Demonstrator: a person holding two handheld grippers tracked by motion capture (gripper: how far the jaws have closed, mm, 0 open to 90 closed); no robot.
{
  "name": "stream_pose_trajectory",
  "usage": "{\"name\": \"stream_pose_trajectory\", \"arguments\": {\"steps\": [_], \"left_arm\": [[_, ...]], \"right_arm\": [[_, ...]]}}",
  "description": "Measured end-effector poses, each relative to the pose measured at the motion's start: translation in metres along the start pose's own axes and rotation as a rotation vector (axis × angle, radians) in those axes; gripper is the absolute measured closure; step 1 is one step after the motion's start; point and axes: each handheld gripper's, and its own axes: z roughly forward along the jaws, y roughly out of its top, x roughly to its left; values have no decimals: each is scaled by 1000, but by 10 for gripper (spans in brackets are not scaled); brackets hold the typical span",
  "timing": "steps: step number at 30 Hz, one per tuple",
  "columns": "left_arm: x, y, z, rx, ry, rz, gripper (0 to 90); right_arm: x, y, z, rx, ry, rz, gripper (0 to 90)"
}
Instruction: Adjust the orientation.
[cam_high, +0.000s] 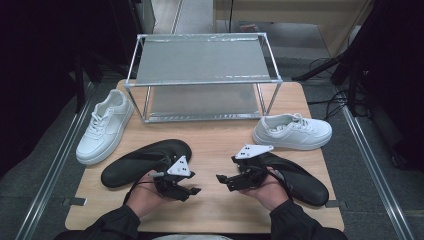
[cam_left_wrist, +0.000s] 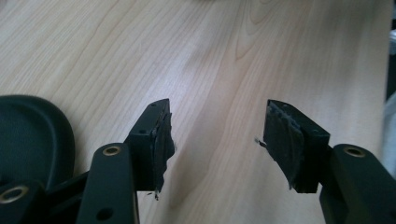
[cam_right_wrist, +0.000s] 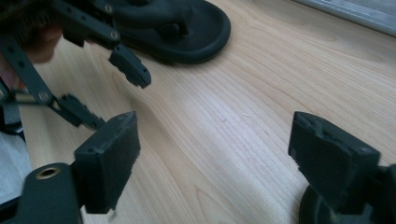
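Hovering low over the tabletop (cam_high: 210, 145), the left claw (cam_high: 192, 189) and right claw (cam_high: 222, 179) face each other, both spread wide and holding nothing; bare wood shows between the pads in each gripper view. The nearest things are two black sandals: the left sandal (cam_high: 145, 162) lies just beyond the left hand, the right sandal (cam_high: 300, 181) partly under the right hand. They look light and rubbery, likely bending if pinched at the toe, so the strap or the thicker side edge seems the best hold. Two white sneakers stand farther back, one (cam_high: 104, 127) at the left, one (cam_high: 292, 131) at the right, stiffer and bulkier by the look. One two-tier metal rack (cam_high: 202, 80) stands at the far edge.
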Motion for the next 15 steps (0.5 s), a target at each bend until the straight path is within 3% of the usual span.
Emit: {"name": "stream_pose_trajectory", "arguments": {"steps": [2,5,9,12,15], "left_arm": [[0,0,-4,-21,18,21,441],[2,2,-8,-26,12,26,451],[8,1,-13,-7,-8,-24,420],[13,2,-17,22,-5,-109,349],[16,2,-24,-4,-19,-118,372]], "right_arm": [[1,0,-1,-2,-5,-11,208],[1,0,-3,-7,-2,-21,229],[-1,1,-6,-25,-9,-12,288],[-3,2,-5,-6,36,16,346],[-1,0,-5,14,33,0,350]]}}
